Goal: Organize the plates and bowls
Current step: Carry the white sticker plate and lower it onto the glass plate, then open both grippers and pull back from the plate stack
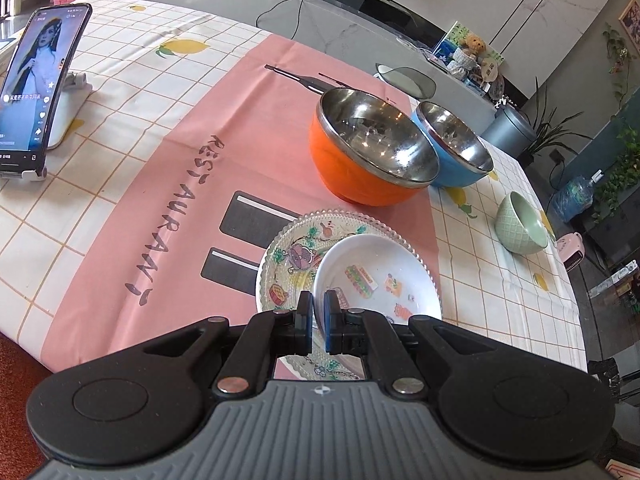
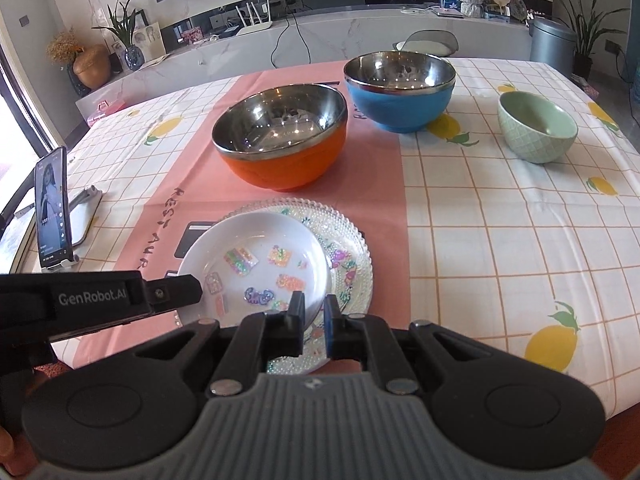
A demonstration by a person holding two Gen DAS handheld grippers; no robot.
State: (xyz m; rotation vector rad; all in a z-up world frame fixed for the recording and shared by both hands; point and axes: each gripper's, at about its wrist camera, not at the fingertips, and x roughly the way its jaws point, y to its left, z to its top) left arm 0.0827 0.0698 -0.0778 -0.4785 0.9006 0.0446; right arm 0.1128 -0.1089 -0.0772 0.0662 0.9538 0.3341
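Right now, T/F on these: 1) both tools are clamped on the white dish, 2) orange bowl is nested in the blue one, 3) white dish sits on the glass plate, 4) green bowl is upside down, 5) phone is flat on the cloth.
1) Both tools are clamped on the white dish. True: left tool and right tool each pinch its near rim.
2) Orange bowl nested in blue bowl. False: they stand side by side.
3) White dish sits on the glass plate. True, offset to one side.
4) Green bowl is upside down. False: mouth up.
5) Phone lies flat. False: propped on a stand.
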